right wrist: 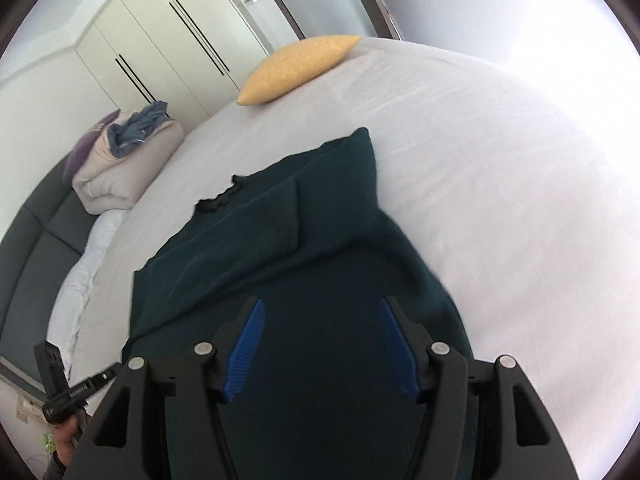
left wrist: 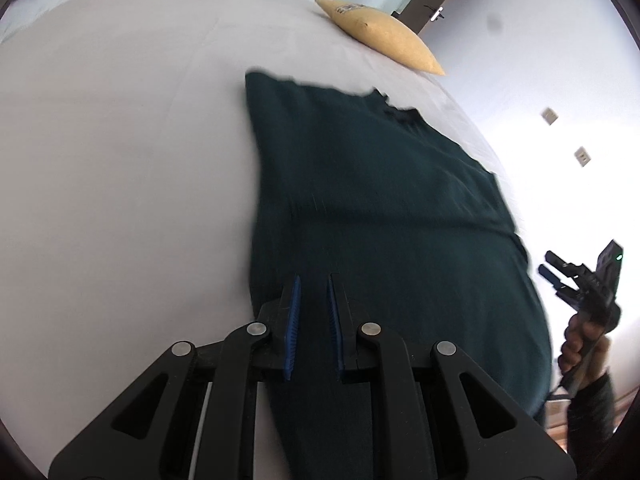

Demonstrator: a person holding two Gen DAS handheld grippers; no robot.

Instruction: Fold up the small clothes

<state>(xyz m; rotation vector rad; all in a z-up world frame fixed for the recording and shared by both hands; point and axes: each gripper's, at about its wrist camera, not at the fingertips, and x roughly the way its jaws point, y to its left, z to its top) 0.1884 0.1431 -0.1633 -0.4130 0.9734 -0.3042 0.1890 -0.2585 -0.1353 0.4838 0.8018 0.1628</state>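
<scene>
1. Dark green sweater lies spread on the white bed sheet, collar at the far end, hem end near the cams.
2. In the right wrist view a sleeve or side panel is folded over onto the body; a fold ridge runs across the garment beyond the right tool.
3. Left tool: jaws nearly closed, only a narrow slot between the blue pads. Sweater fabric runs up into that slot, so prob. pinched, though blur makes the contact itself hard to confirm.
4. Right tool: jaws set wide apart, pads not pressing on anything; sweater is under/between them, not gripped.
5. From the left wrist view the right tool appears at far right, off the sweater's edge, w/ a hand around its handle.
6. Yellow pillow sits at the bed's far side, well apart from the sweater.
7. Folded beige bedding w/ blue cloth on top at far left by the grey headboard; white wardrobe behind.
</scene>
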